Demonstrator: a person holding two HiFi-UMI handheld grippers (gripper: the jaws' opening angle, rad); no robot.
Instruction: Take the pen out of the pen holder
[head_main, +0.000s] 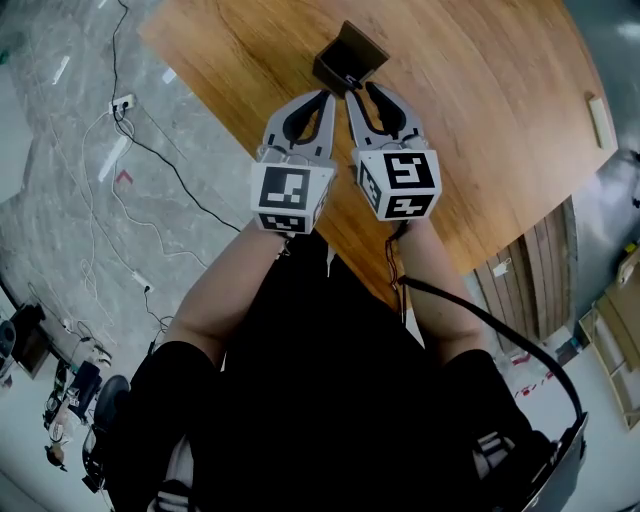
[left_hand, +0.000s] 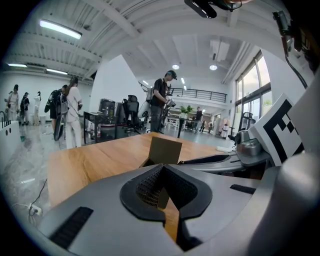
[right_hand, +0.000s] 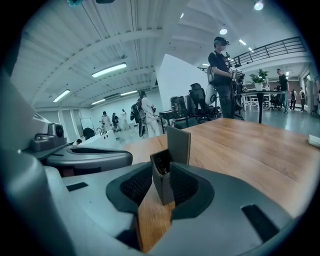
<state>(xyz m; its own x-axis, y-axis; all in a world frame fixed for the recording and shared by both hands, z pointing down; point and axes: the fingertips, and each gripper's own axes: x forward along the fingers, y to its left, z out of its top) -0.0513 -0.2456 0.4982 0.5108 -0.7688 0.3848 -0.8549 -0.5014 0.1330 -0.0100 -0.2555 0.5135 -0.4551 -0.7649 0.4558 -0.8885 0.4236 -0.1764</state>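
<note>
The left hand-held gripper (head_main: 328, 95) and the right hand-held gripper (head_main: 362, 90) are held side by side over the tabletop (head_main: 480, 150), both pointing away from the person.

Left unit: the jaws are together at the tips with nothing between them. The tips sit just short of the pen holder (head_main: 350, 58).

Right unit: the jaws are apart, with the near corner of the pen holder between them. Contact cannot be determined.

A dark pen (right_hand: 160, 163) shows inside the holder opening. People (left_hand: 70, 115) stand far beyond the tabletop.
</note>
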